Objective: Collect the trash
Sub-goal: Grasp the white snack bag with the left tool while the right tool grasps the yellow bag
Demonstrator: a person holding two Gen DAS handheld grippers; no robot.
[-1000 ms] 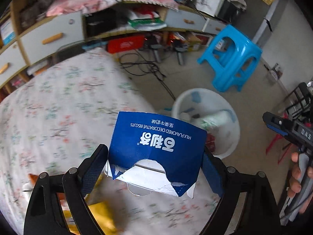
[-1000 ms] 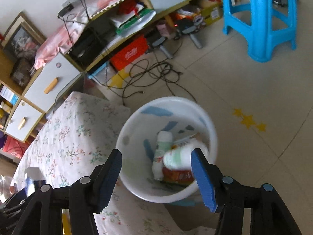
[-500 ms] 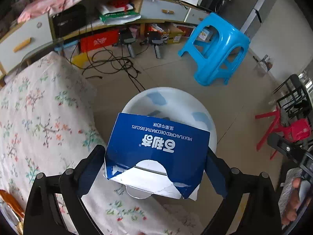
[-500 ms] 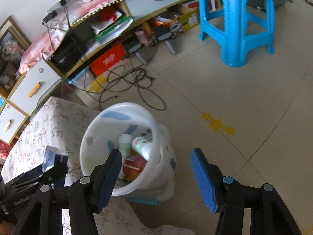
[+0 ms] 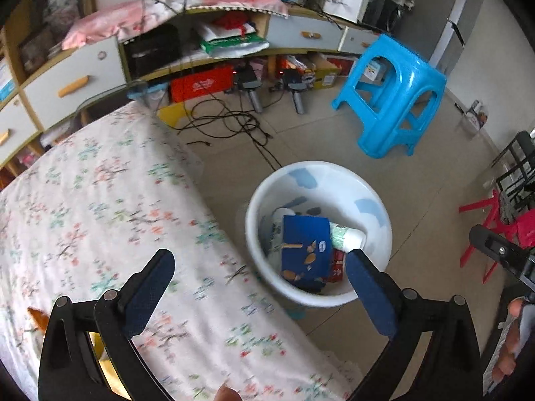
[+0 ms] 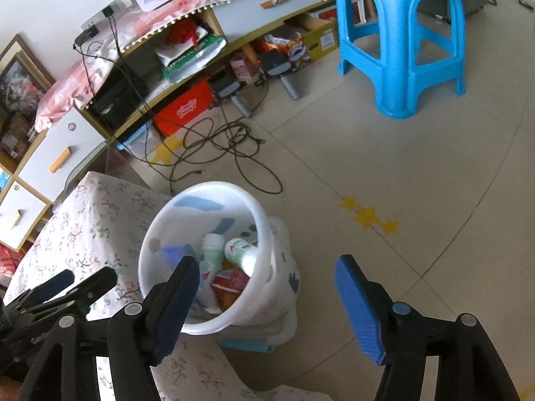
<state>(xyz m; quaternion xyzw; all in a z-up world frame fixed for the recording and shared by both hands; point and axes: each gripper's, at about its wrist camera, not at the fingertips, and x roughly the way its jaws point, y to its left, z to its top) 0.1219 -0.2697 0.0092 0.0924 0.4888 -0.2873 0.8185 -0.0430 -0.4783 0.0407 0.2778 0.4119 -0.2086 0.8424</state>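
Change since earlier frame: blue biscuit box [image 5: 306, 250], pinched a second ago, has been released and now lies in the white bin [image 5: 267, 197].
Orange wrapper [image 5: 36, 314]: lies at the near left edge of the floral table [image 5: 100, 200], partly hidden behind the left gripper's finger; judged thin film, very light, crinkly and slippery; best pinched across a raised fold, not pressed flat.
Yellow packet [image 5: 97, 344]: just beside it at the near edge, mostly hidden; kind cannot be told.
Left gripper [image 5: 257, 287]: jaws spread wide, nothing held, hovering over the table's near right corner and the bin rim.
Biscuit box: judged light cardboard, stiff but crushable, resting on bottles and wrappers inside the bin.
Bin: on the floor, touching the table's right edge.
Right gripper [image 6: 267, 297]: jaws spread, empty, above the bin's right side.
Blue stool [image 6: 401, 40]: well apart, far right.
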